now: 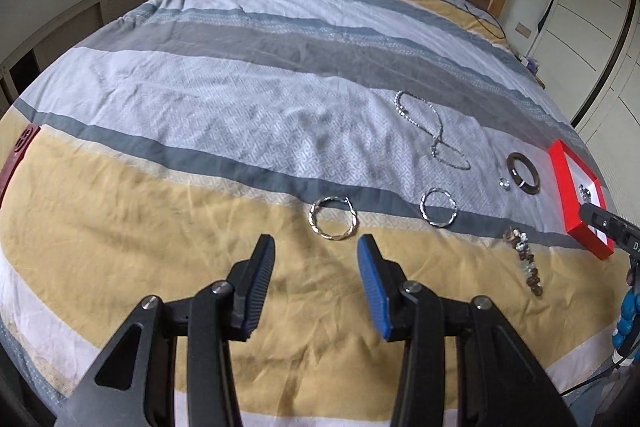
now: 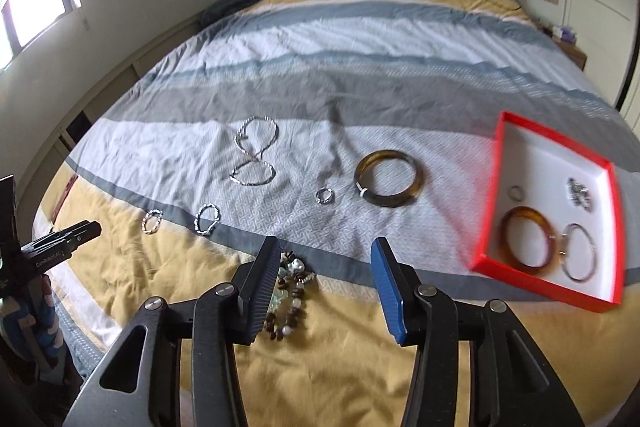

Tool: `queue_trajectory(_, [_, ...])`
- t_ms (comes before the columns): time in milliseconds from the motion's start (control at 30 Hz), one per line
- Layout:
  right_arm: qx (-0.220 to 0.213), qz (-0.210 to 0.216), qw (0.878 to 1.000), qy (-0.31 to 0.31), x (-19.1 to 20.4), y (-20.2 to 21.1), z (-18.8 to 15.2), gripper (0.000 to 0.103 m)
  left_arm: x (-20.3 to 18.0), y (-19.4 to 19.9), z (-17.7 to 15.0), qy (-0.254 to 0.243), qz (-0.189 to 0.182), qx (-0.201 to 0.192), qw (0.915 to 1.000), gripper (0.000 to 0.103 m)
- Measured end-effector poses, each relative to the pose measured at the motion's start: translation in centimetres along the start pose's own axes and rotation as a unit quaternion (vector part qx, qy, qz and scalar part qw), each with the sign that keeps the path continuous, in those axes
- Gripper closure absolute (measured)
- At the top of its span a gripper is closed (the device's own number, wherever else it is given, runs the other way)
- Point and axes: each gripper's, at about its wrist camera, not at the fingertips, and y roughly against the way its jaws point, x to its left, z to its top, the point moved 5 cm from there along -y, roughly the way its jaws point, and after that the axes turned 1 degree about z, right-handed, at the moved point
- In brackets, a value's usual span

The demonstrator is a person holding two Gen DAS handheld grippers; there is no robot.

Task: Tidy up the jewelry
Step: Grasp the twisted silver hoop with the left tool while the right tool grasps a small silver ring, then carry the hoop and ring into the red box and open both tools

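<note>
On the striped bed [image 1: 248,99], loose jewelry lies scattered while the red box [image 2: 486,258] to the right already holds a brown bangle [image 2: 528,245] and rings. Both left tongs [image 1: 316,253] and right tongs [image 2: 325,259] are spread and empty. Collecting seems midway: the left faces a twisted hoop [image 1: 333,218], the right hovers over the beaded bracelet [image 2: 291,297], each needing to lower and pinch.

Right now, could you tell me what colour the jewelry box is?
Red jewelry box, white inside; clearest in right wrist view.
</note>
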Motion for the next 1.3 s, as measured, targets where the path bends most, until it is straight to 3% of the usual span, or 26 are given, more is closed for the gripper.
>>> queue_trajectory(300, [0.052, 0.026, 0.998, 0.011, 0.1, -9.0, 0.5, 0.056, -2.4, -6.3, -0.4, -0.034, 0.006, 0.033, 0.9988, 0.062])
queue_trajectory(533, [0.060, 0.036, 0.997, 0.030, -0.1, -12.9, 1.3, 0.057, -2.1, -8.4, 0.4, -0.032, 0.025, 0.021, 0.9990, 0.062])
queue_trajectory(600, [0.054, 0.038, 0.997, 0.035, -0.1, -13.5, 1.8, 0.064, -2.2, -8.6, 0.5, -0.029, 0.029, 0.014, 0.9991, 0.062])
queue_trajectory(700, [0.050, 0.041, 0.997, 0.040, 0.1, -14.4, 2.2, 0.085, -2.3, -8.7, 0.4, -0.036, 0.034, 0.007, 0.9987, 0.064])
queue_trajectory(733, [0.050, 0.041, 0.997, 0.042, 0.2, -14.7, 2.2, 0.085, -2.4, -8.7, 0.4, -0.037, 0.035, 0.006, 0.9987, 0.065])
queue_trajectory(967, [0.037, 0.048, 0.997, 0.042, 0.3, -14.2, 2.3, 0.086, -2.5, -7.9, 0.6, -0.028, 0.035, 0.003, 0.9990, 0.066])
queue_trajectory(1300, [0.002, 0.058, 0.998, 0.034, -0.9, -8.9, 2.5, 0.086, -4.9, -4.0, 1.2, -0.029, 0.029, -0.012, 0.9991, 0.066])
